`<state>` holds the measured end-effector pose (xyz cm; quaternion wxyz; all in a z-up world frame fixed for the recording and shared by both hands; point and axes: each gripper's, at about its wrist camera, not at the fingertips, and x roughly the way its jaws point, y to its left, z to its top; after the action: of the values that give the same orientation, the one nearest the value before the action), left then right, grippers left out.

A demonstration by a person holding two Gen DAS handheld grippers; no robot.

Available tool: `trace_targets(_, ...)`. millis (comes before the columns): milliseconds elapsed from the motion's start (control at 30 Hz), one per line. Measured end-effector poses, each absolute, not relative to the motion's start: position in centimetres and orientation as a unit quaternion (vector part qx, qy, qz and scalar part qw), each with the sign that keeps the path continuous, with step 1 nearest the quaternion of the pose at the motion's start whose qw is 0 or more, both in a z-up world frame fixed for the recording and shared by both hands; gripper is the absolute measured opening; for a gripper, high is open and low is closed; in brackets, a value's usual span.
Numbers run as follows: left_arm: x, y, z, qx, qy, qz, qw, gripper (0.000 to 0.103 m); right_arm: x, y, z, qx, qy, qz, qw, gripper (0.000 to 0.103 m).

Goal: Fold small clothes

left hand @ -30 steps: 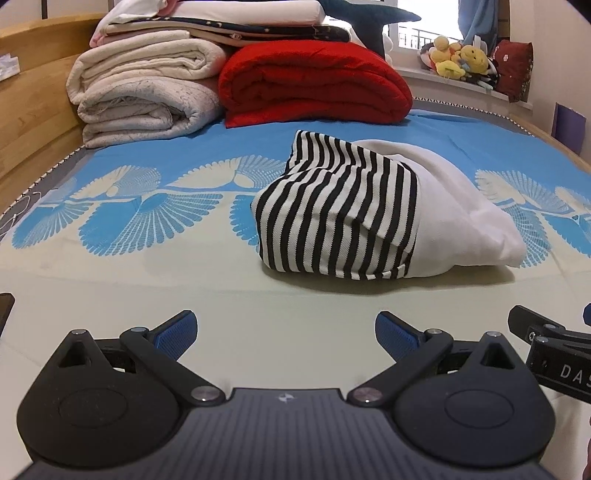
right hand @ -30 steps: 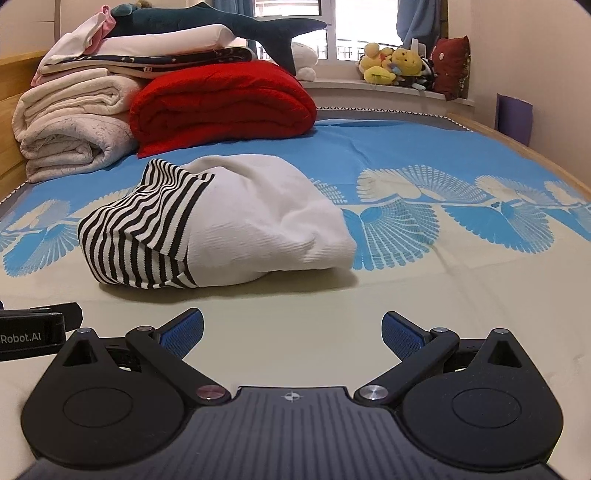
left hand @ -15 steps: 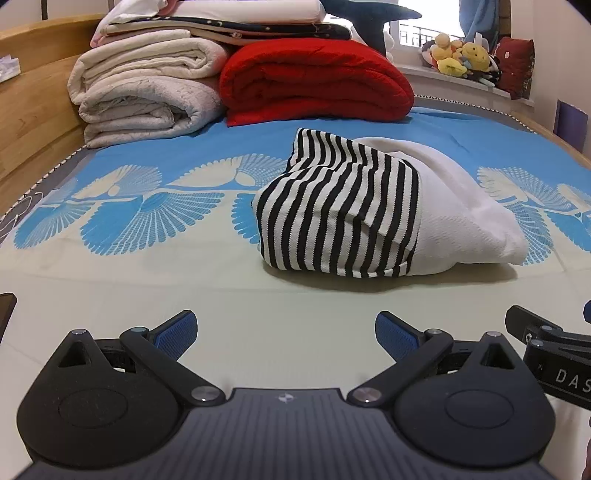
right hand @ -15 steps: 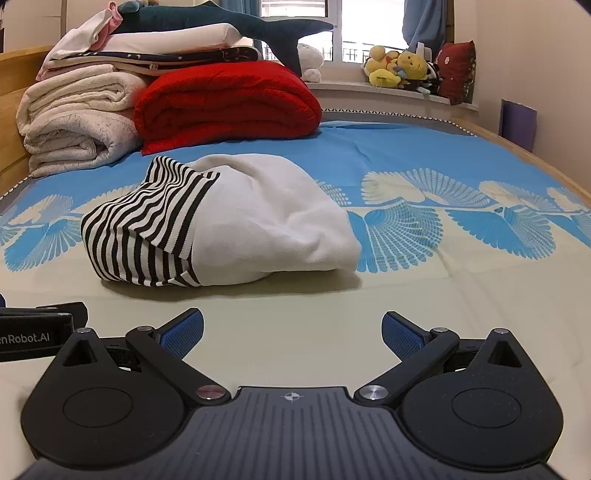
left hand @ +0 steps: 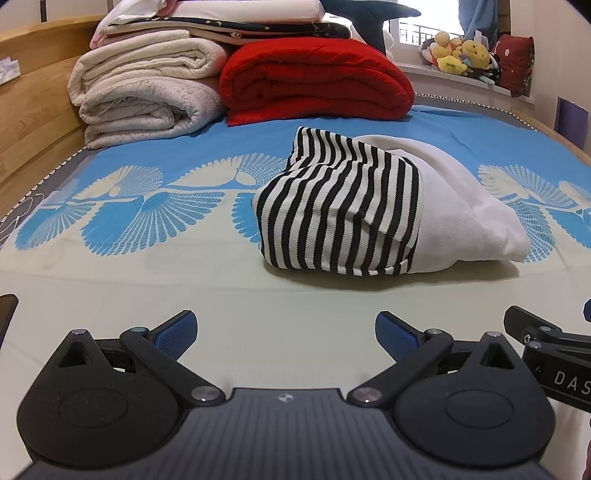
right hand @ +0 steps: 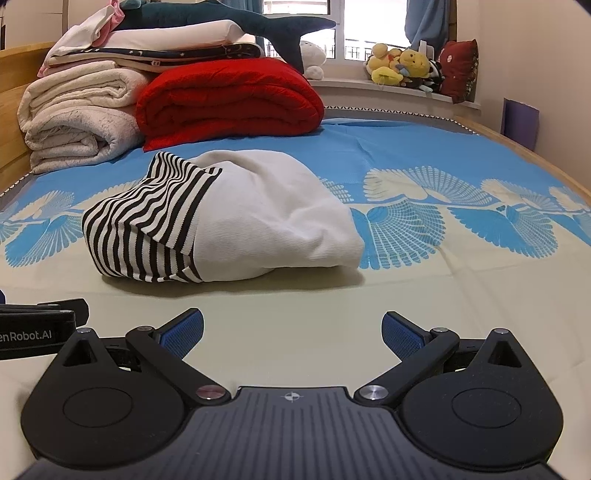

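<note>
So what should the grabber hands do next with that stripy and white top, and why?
Probably move both forward to the top. The left gripper and right gripper are both open and empty, short of it, with bare sheet between. The top lies in a bunched heap, so it likely needs gripping and spreading flat before folding.

A bed (right hand: 406, 302) fills the near ground, its sheet (right hand: 424, 155) blue farther off and cream with blue fan prints nearer. A wooden headboard (left hand: 33, 110) runs along the left. Far left sit folded blankets (left hand: 147, 103) and a red quilt (right hand: 229, 99) (a plush shark (right hand: 229, 22) lies on top). Daylight comes through the far window (right hand: 365, 26); soft toys (right hand: 402, 68) line its sill. The right wall (right hand: 535, 55) is pale.
</note>
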<state>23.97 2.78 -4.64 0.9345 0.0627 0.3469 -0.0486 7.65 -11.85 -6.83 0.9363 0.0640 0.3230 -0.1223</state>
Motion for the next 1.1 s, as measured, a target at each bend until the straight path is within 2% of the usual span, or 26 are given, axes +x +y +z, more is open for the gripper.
trace_targets(1100,24.16,2.63,-5.06,0.062,0.357,-0.042,0.931,0.103,7.79,-11.5,-7.22,0.067,0.333,-0.118,0.933,0.102)
